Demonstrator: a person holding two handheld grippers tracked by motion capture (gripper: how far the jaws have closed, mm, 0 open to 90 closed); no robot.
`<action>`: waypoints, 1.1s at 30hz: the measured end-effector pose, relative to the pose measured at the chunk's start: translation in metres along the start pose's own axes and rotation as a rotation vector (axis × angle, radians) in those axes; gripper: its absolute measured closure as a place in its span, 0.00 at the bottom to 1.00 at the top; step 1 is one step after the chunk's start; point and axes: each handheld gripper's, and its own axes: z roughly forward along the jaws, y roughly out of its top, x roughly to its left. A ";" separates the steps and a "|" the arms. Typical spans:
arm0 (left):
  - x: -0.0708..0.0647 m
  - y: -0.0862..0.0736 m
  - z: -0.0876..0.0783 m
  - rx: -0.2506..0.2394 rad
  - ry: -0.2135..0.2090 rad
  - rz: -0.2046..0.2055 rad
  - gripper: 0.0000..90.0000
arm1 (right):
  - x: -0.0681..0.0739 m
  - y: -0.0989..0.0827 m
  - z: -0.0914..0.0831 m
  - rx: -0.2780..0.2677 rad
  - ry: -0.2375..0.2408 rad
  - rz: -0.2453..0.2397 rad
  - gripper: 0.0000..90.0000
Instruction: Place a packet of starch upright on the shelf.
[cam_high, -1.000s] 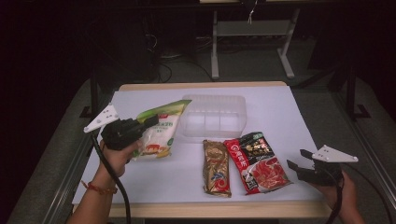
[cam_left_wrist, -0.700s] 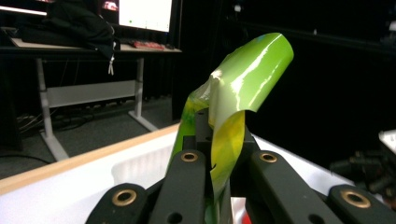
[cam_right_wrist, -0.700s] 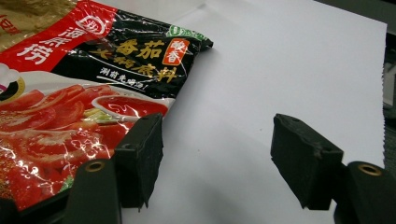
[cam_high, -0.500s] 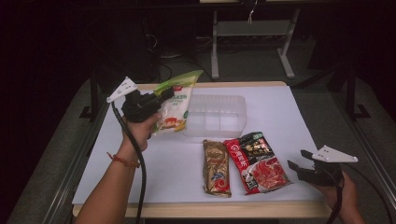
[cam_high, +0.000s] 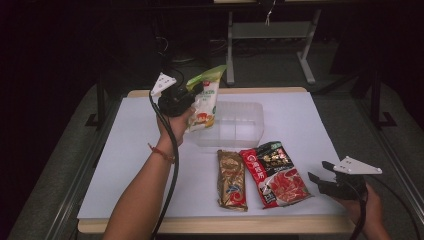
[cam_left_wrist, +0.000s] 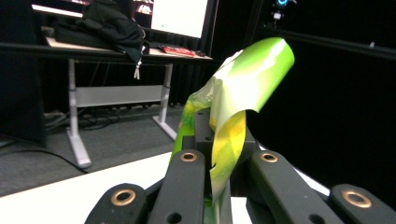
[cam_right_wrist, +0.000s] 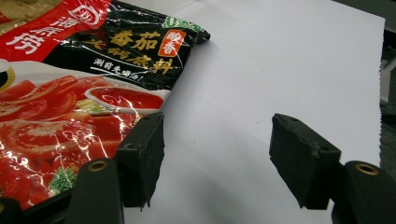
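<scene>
Left gripper (cam_high: 192, 92) clamped tight on the green top edge of the green-and-white pouch (cam_high: 204, 102), lifted clear of the white table (cam_high: 300, 120) and hanging just above the left end of the clear plastic tray (cam_high: 235, 125) (pouch dangling label-side out). Right gripper (cam_high: 320, 172) low near the table's front right corner, jaws spread, nothing between them, just beside the red tomato-soup packet (cam_high: 275, 172). Gold packet (cam_high: 231, 180) flat alongside.

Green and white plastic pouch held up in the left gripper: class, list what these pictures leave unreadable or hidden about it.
- High view: print on the green and white plastic pouch is too small to read.
- Left gripper view: the pouch's lower part is hidden by the left gripper and cut off at the bottom edge.
- High view: contents of the clear plastic container unclear.
</scene>
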 end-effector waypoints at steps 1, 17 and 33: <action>0.000 -0.002 0.004 -0.003 0.002 0.001 0.95 | 0.000 0.000 0.000 -0.001 0.002 0.002 0.39; 0.009 -0.045 0.052 -0.044 0.038 -0.035 0.93 | 0.003 0.000 0.001 0.003 0.006 -0.015 0.39; 0.025 -0.059 0.031 0.105 -0.061 0.044 0.63 | 0.005 0.000 0.004 0.016 0.017 -0.029 0.39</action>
